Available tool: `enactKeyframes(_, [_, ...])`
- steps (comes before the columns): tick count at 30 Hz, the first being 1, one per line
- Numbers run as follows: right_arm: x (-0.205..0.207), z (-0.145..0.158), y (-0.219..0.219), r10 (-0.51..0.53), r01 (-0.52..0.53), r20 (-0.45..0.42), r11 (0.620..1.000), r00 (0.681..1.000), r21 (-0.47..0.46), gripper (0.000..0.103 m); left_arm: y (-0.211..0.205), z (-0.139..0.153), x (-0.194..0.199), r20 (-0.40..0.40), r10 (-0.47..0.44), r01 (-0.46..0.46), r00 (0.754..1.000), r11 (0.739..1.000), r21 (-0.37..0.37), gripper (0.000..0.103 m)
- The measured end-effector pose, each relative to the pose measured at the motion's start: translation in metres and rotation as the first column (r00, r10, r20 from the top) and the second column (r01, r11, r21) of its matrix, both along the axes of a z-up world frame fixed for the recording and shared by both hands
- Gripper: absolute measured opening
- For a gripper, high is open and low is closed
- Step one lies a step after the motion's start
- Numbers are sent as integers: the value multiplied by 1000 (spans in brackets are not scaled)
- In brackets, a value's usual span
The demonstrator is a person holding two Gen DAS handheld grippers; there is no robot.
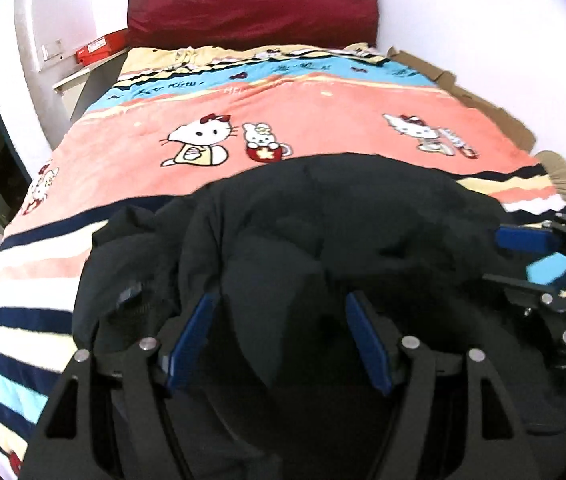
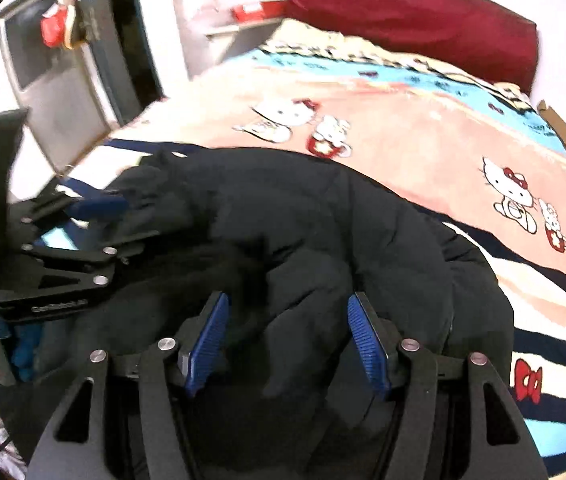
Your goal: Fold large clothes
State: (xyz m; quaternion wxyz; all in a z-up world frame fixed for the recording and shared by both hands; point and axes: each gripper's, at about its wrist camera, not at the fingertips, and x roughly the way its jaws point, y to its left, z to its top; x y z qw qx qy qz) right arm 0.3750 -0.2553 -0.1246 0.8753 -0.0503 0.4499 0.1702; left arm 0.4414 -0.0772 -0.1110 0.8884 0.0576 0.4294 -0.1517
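A bulky black padded jacket (image 1: 323, 220) (image 2: 283, 208) lies crumpled at the near end of the bed. My left gripper (image 1: 279, 320) points down at it with its jaws wide; jacket fabric lies between the blue pads (image 1: 191, 332), and I see no squeeze on it. In the right wrist view that left gripper (image 2: 123, 228) shows at the jacket's left edge. My right gripper (image 2: 287, 320) has a thick fold of the jacket filling the gap between its pads (image 2: 363, 344). The left wrist view has the right gripper (image 1: 511, 260) at the jacket's right edge.
A pink, blue and striped cartoon-cat blanket (image 1: 303, 112) (image 2: 423, 140) covers the bed. A dark red cushion (image 1: 251, 8) stands against the far wall. A red box (image 1: 99, 48) rests on a shelf at far left. Flattened cardboard (image 1: 483, 100) lines the bed's right side.
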Motion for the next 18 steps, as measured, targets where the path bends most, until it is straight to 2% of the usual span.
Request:
enactKeyframes(3, [-15, -15, 10, 47, -50, -36, 996, 998, -69, 61, -6, -18, -15, -26, -20, 21, 999, 999, 43, 68])
enactKeyframes(7, [-16, -53, 10, 33, -43, -112, 996, 993, -83, 62, -9, -46, -17, -41, -6, 9, 999, 998, 65, 68])
enactKeyframes(13, [-11, -83, 14, 16, -28, -111, 993, 994, -111, 63, -17, -69, -17, -22, 8, -6, 1000, 995, 104, 68])
enactKeyframes(18, [-12, -85, 15, 11, -26, -113, 991, 994, -128, 63, -20, -71, -20, -16, 9, -7, 1000, 992, 124, 68])
